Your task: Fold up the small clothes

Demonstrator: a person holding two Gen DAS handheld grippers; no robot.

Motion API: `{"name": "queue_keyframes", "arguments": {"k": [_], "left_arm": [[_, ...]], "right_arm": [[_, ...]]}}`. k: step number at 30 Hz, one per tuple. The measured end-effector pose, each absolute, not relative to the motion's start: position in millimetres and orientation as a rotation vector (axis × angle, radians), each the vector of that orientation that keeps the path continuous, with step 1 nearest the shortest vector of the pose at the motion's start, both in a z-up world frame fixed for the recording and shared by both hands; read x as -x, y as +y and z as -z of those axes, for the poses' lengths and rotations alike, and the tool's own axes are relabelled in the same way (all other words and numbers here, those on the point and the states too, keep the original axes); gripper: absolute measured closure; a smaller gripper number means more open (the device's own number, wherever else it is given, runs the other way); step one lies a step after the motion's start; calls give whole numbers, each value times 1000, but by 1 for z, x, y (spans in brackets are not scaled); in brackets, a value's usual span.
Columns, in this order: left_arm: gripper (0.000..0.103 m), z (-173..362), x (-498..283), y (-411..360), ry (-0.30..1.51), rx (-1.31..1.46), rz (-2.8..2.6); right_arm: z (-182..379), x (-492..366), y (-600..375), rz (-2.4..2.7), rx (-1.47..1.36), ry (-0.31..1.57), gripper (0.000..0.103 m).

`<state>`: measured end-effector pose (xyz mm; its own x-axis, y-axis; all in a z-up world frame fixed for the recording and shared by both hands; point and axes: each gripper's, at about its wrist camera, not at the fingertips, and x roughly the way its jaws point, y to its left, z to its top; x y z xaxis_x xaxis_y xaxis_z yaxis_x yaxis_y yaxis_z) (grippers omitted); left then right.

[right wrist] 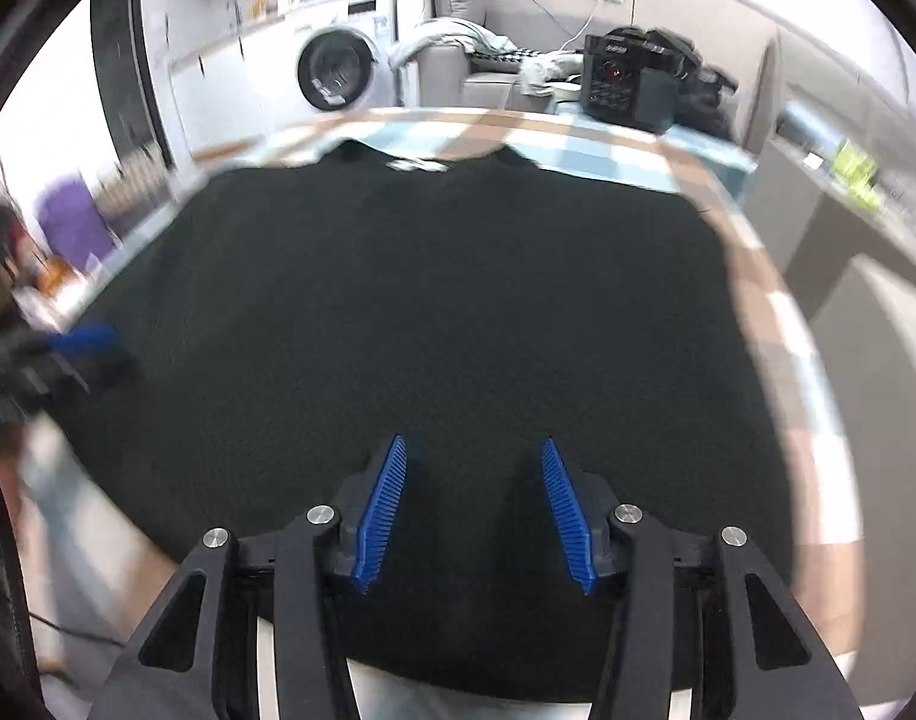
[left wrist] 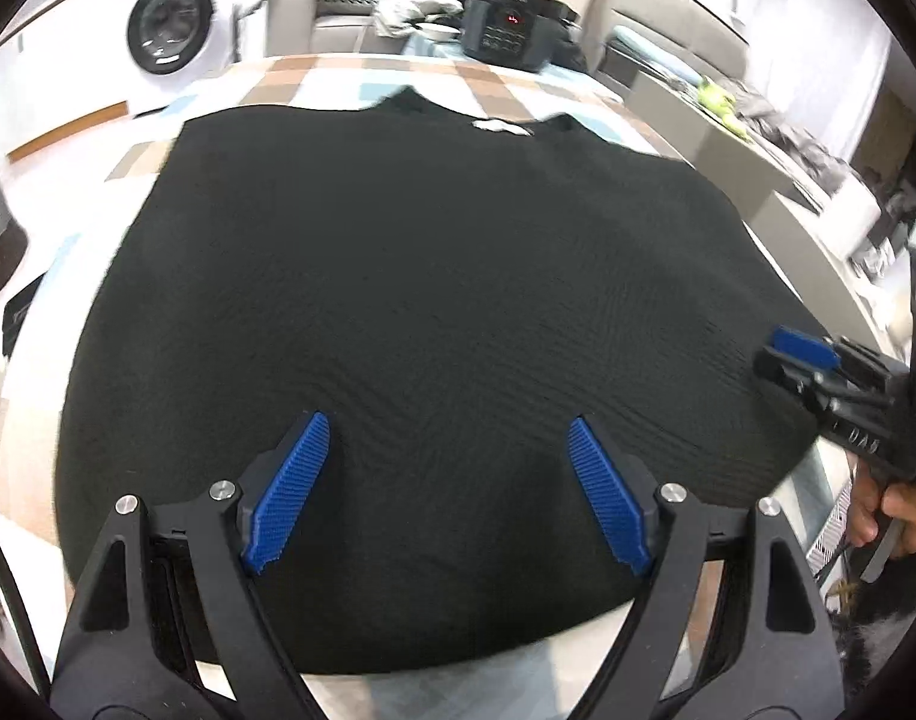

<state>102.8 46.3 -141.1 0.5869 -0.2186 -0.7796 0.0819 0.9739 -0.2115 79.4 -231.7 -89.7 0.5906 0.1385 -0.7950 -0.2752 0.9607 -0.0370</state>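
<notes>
A black top (left wrist: pixel 410 276) lies spread flat on the table, its neckline and white label (left wrist: pixel 499 126) at the far side. My left gripper (left wrist: pixel 450 426) stands open above the near hem, with only cloth below its blue pads. In the left wrist view my right gripper (left wrist: pixel 799 351) reaches in over the garment's right edge, held by a hand (left wrist: pixel 895 519). In the right wrist view the same black top (right wrist: pixel 434 300) fills the middle, and my right gripper (right wrist: pixel 474 444) stands open over its near part, nothing pinched. My left gripper (right wrist: pixel 80 339) shows blurred at the garment's left edge.
The table wears a checked cloth (left wrist: pixel 314 75) in brown, white and light blue. A black device with a red display (left wrist: pixel 508 30) sits at its far edge. Behind are a washing machine (left wrist: pixel 170 24) and a grey sofa (right wrist: pixel 487 72) with laundry. Grey cabinets (left wrist: pixel 727 138) stand right.
</notes>
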Motion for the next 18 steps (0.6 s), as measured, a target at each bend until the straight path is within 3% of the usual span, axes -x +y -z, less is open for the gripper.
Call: {"name": "queue_keyframes", "arguments": {"k": [8,18], "left_arm": [[22,137,-93,72,920,225,171],[22,130,-133,31,926,185,194]], "right_arm": [[84,-69,-310,-67,-74,914,55],[75,-111,-238,-217,-18,904,54]]}}
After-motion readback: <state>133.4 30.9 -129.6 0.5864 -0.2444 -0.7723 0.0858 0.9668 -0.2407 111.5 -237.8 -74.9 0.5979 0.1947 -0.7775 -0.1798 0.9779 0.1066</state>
